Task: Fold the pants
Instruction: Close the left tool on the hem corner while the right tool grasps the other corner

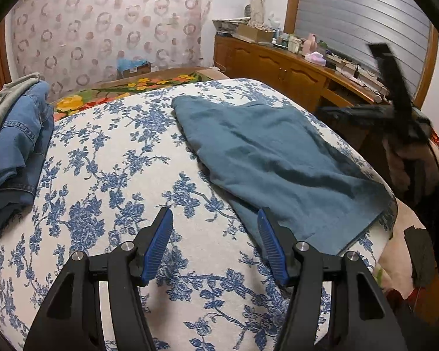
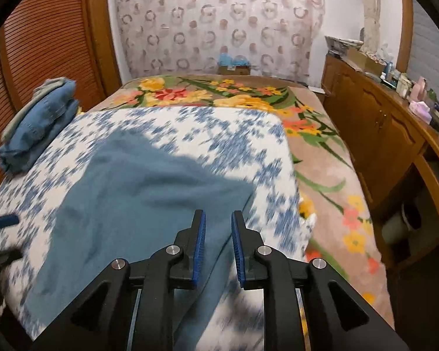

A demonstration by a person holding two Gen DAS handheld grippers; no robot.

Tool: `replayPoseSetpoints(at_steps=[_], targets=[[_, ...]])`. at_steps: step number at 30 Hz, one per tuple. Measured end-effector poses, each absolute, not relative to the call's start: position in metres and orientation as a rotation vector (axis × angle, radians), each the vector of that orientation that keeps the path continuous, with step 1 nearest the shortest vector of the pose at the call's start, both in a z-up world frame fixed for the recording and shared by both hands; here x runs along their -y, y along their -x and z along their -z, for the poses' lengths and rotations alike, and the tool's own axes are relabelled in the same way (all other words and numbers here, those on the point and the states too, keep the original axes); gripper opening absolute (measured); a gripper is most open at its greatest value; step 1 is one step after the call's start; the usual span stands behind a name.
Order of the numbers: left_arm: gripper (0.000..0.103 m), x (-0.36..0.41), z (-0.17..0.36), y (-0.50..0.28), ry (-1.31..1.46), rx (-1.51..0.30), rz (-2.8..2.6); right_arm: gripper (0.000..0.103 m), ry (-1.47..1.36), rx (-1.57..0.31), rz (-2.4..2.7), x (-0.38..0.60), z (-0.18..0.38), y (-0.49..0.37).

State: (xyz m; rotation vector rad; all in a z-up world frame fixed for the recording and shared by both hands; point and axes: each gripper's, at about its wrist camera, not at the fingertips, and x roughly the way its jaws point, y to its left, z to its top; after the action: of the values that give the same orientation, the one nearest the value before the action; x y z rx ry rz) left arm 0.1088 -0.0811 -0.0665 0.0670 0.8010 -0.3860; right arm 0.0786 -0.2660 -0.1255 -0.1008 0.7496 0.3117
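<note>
The teal pants [image 1: 278,158] lay on the blue-floral bedspread [image 1: 108,175], toward its right side, already doubled into a rough wedge: wide at the near end, narrowing toward the far end, surface wrinkled, outline uneven. My read: at least one fold was done, and one or more folds plus smoothing were left before it matched the stacked pile. The near hem sat close to the bedspread's right edge, close to where the mattress drops off, so little margin there. The right gripper [image 2: 218,219] hovered over the pants' near right corner, jaws parted a narrow gap, nothing pinched between the pads; its view was motion-blurred, so contact with the cloth could not be judged. The left gripper [image 1: 215,219] was held over bare bedspread just left of the pants, jaws spread wide, empty. Open room: a broad clear stretch of bedspread lay left of the pants, good for the next fold. Folded denim jeans [image 1: 17,146] were stacked at the far left edge, well apart. A flowered blanket [image 2: 219,93] covered the far end of the bed, and a wooden cabinet [image 2: 374,122] ran along the right side.
</note>
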Motion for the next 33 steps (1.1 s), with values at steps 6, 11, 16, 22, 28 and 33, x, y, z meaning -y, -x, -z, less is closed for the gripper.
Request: replayPoseSetpoints(at_steps=[6,11,16,22,28,33], targets=[[0.061,0.094,0.065,-0.102,-0.089,-0.801,0.427,0.018,0.024,-0.719,-0.342,0.285,0.122,-0.009],[0.061,0.105,0.067,-0.097,-0.125,-0.806,0.452,0.019,0.0,-0.718,-0.316,0.294,0.131,0.025],[0.06,0.11,0.067,-0.092,-0.121,-0.814,0.509,0.021,0.005,-0.721,-0.307,0.296,0.127,0.047],[0.052,0.118,0.068,-0.084,-0.142,-0.833,0.55,0.025,0.027,-0.749,-0.33,0.289,0.136,0.061],[0.052,0.124,0.085,-0.083,-0.173,-0.896,0.544,0.024,-0.011,-0.749,-0.328,0.296,0.142,0.061],[0.026,0.126,0.082,-0.075,-0.163,-0.883,0.586,0.011,0.003,-0.701,-0.345,0.296,0.138,0.076]])
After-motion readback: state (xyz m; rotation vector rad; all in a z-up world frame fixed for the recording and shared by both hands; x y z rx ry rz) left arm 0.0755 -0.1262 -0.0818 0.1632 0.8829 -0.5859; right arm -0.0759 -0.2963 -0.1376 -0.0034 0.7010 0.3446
